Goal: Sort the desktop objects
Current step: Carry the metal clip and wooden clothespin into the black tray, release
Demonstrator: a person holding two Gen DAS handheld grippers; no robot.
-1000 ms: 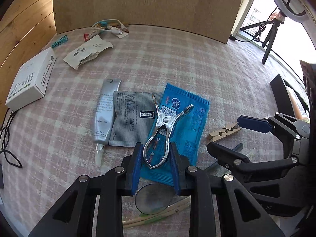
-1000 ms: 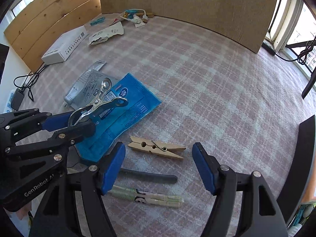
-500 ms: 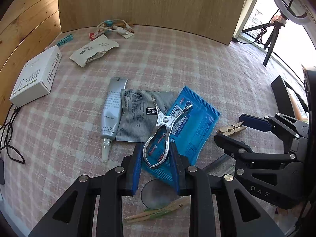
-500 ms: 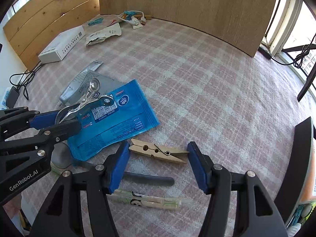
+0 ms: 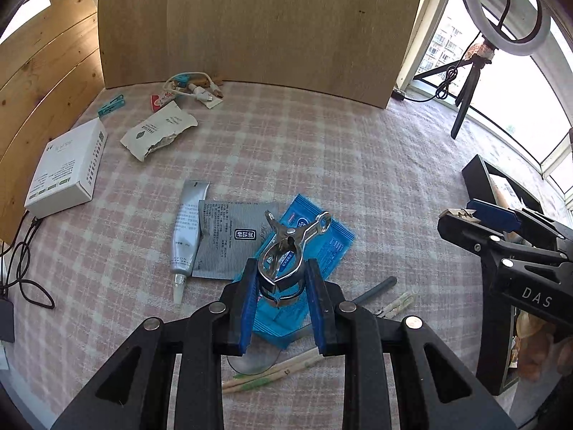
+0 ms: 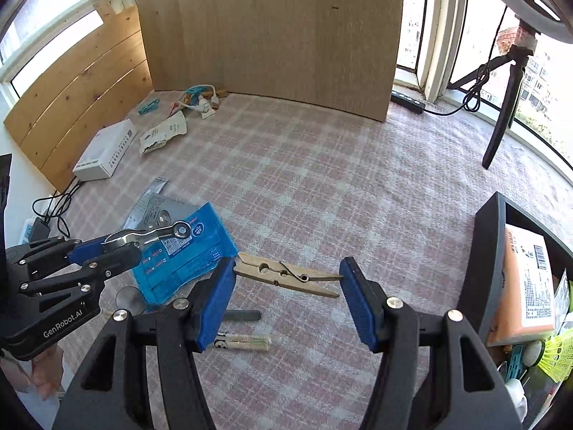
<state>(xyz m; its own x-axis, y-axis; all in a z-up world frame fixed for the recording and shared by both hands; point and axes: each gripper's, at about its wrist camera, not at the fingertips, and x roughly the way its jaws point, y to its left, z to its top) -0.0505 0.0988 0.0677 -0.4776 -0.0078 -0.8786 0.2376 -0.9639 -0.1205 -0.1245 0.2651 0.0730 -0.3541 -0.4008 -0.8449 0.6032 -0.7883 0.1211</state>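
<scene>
sunlit room with windows on the right; table under a pink checked cloth [image 5: 358, 179], closed off at the far edge by an upright pale wooden board [image 5: 250, 25].

near the table's near edge, raised off the cloth: the left gripper [image 5: 281, 276], jaws drawn in narrow and clamped on the looped handles of a shiny steel spring clip [image 5: 286, 247], the clip's beak pointing away over a blue foil sachet [image 5: 322, 247]. beside that sachet, flat on the cloth, a grey printed sachet [image 5: 222, 236], and touching its left side a silver squeeze tube [image 5: 186, 229] with a white nozzle.

towards the right edge: the right gripper [image 6: 288, 272], jaws wide but just closing in, pressed end to end on a plain wooden clothespin [image 6: 283, 275] lying crosswise between the blue pads, clear of the cloth.

below the grippers on the cloth: a dark grey stick [image 5: 376, 288], paper-wrapped chopsticks [image 5: 272, 372], a round clear disc [image 5: 250, 362].

along the left edge, a white carton [image 5: 68, 168]; towards the far-left corner, a torn white wrapper [image 5: 157, 130], a teal peg [image 5: 111, 104] and a tangle of white cable [image 5: 193, 87].

at the right edge, a black bin [image 6: 480, 268] holding an orange box [image 6: 519, 286].
</scene>
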